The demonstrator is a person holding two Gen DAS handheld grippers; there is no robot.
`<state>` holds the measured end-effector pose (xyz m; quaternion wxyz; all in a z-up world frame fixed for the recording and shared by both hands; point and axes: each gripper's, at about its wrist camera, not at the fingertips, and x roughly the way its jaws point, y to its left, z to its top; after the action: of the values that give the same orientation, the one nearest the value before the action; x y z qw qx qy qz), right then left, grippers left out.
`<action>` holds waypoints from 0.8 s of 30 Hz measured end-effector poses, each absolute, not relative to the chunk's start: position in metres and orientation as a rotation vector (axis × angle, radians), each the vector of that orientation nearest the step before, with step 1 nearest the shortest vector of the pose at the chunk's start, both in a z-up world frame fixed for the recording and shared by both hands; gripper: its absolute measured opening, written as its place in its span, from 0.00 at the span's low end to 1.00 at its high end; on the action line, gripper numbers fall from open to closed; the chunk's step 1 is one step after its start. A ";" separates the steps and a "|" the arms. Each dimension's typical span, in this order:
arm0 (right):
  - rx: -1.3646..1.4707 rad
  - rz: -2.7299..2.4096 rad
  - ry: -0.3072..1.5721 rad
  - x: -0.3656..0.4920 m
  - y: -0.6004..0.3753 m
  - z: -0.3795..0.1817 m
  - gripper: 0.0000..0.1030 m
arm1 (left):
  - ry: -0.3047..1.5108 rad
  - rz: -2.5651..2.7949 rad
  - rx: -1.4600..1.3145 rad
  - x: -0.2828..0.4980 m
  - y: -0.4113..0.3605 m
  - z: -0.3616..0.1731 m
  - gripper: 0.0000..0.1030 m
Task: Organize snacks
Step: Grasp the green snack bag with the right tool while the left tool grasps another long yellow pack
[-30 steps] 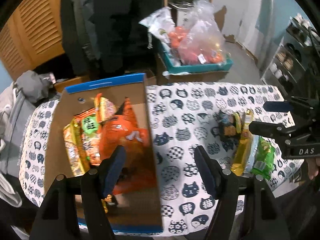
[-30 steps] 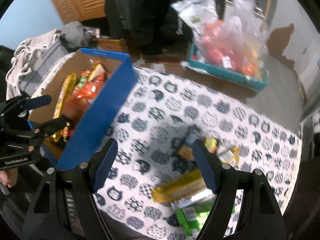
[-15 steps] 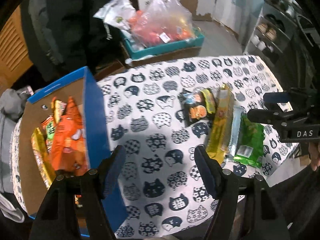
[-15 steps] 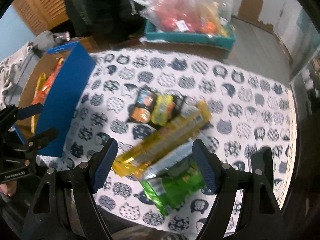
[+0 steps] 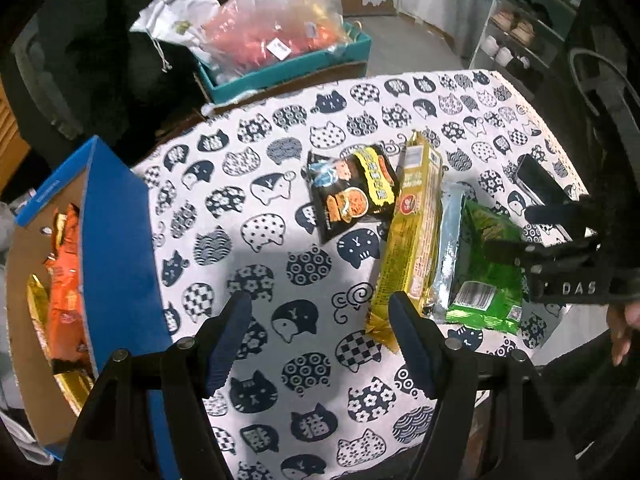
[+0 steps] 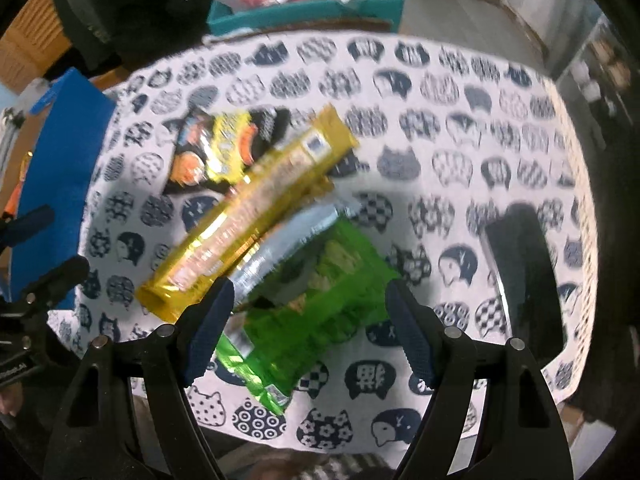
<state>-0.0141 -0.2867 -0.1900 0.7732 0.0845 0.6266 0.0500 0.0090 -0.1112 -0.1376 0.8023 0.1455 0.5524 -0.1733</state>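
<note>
A blue-sided cardboard box [image 5: 116,240] at the table's left holds orange and gold snack packs [image 5: 64,288]. On the cat-print cloth lie a black noodle pack [image 5: 352,192], a long yellow pack [image 5: 416,236], a silver pack [image 5: 450,248] and a green pack [image 5: 488,276]. My left gripper [image 5: 320,340] is open and empty above the cloth between box and snacks. My right gripper [image 6: 306,324] is open and empty just above the green pack [image 6: 320,304], next to the yellow pack [image 6: 248,216] and black pack [image 6: 224,148]; it also shows in the left wrist view [image 5: 516,228].
A black phone [image 6: 524,280] lies on the cloth right of the snacks. Behind the table a teal tray [image 5: 288,68] holds plastic bags. A shelf with shoes [image 5: 516,32] stands at the far right. The table's near edge is close under both grippers.
Both grippers have swung right, away from the box toward the loose snacks. The right gripper has come down close over the green pack. Both stay open.
</note>
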 end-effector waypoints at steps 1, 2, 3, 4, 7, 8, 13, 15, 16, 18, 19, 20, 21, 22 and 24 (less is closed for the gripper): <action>0.191 0.103 1.368 -0.014 -0.287 -0.194 0.75 | 1.191 -0.371 0.307 0.010 -0.112 -0.141 0.70; 0.198 0.097 1.375 -0.015 -0.288 -0.197 0.75 | 1.197 -0.372 0.303 0.011 -0.113 -0.144 0.70; 0.205 0.091 1.382 -0.015 -0.288 -0.200 0.75 | 1.203 -0.373 0.298 0.012 -0.114 -0.147 0.70; 0.219 0.090 1.395 -0.016 -0.289 -0.205 0.75 | 1.208 -0.375 0.294 0.014 -0.116 -0.150 0.70; 0.229 0.077 1.401 -0.014 -0.292 -0.211 0.75 | 1.211 -0.386 0.285 0.018 -0.123 -0.154 0.70; 0.231 0.074 1.401 -0.013 -0.293 -0.212 0.75 | 1.210 -0.391 0.283 0.019 -0.126 -0.156 0.70; 0.204 0.070 1.421 -0.011 -0.300 -0.222 0.75 | 1.217 -0.415 0.283 0.027 -0.139 -0.163 0.70; 0.180 0.066 1.422 -0.011 -0.301 -0.226 0.75 | 1.225 -0.420 0.290 0.029 -0.145 -0.167 0.70; 0.161 0.063 1.422 -0.011 -0.301 -0.228 0.75 | 1.231 -0.422 0.295 0.031 -0.149 -0.170 0.70; 0.126 0.059 1.421 -0.010 -0.305 -0.232 0.75 | 1.243 -0.427 0.296 0.033 -0.154 -0.175 0.70; 0.120 0.059 1.421 -0.010 -0.308 -0.233 0.75 | 1.250 -0.432 0.293 0.034 -0.157 -0.177 0.70; 0.107 0.060 1.423 -0.009 -0.310 -0.236 0.75 | 1.258 -0.436 0.289 0.035 -0.159 -0.180 0.70; 0.100 0.063 1.423 -0.009 -0.312 -0.238 0.75 | 1.264 -0.439 0.286 0.036 -0.160 -0.182 0.70; 0.094 0.071 1.423 -0.009 -0.316 -0.241 0.75 | 1.270 -0.442 0.283 0.037 -0.162 -0.184 0.70; 0.095 0.087 1.423 -0.011 -0.320 -0.246 0.72 | 1.288 -0.446 0.275 0.040 -0.166 -0.189 0.70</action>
<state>-0.0108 -0.3199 -0.2457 0.7556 0.0437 0.6523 0.0397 0.0397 -0.1658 -0.1894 0.7679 0.1265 0.5934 -0.2054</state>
